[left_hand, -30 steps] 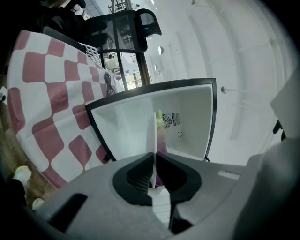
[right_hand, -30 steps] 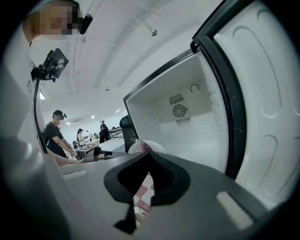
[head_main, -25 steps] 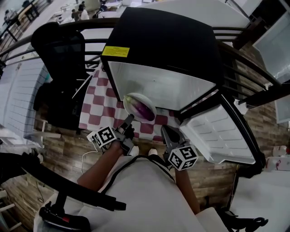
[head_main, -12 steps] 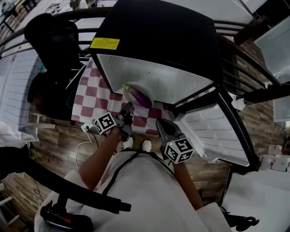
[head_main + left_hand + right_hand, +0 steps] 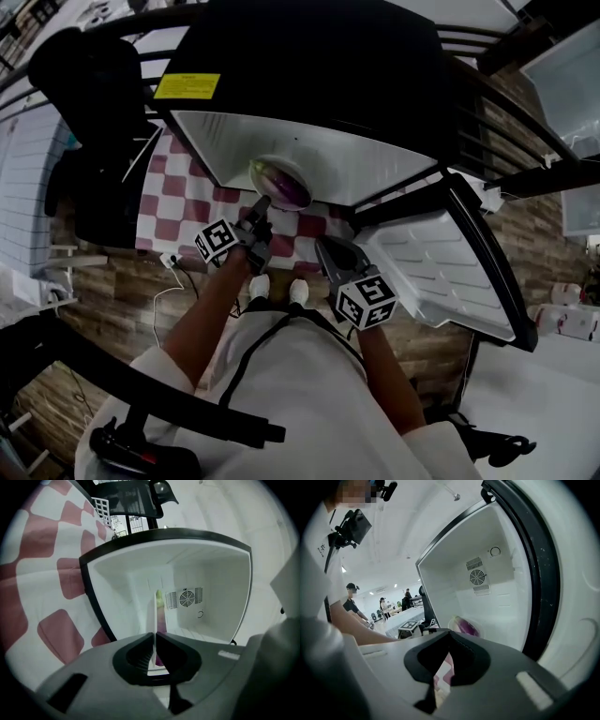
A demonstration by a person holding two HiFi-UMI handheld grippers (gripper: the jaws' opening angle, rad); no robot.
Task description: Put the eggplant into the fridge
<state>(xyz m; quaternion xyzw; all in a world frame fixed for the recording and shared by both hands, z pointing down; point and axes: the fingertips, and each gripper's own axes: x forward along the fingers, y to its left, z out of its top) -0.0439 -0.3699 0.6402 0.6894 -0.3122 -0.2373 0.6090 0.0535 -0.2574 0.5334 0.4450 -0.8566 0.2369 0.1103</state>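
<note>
A purple eggplant (image 5: 283,184) lies on a white plate (image 5: 268,166) at the mouth of the open black fridge (image 5: 309,56). My left gripper (image 5: 260,205) is shut on the plate's near rim and holds it level. In the left gripper view the plate (image 5: 155,613) shows edge-on between the jaws of the left gripper (image 5: 154,638), with the eggplant (image 5: 161,616) just right of it and the white fridge interior (image 5: 215,583) behind. My right gripper (image 5: 326,249) hangs shut and empty beside the open door (image 5: 441,272). In the right gripper view the right gripper (image 5: 450,632) faces the eggplant (image 5: 467,626) inside the fridge opening.
A red-and-white checked cloth (image 5: 187,202) covers the floor left of the fridge. A black chair (image 5: 89,112) stands further left by a dark railing. A white cable (image 5: 173,286) trails over the wood floor. People (image 5: 351,603) stand far off in the room.
My left gripper has carried the plate with the eggplant forward and lower, into the fridge opening. The right gripper has sunk a little and stayed by the door.
</note>
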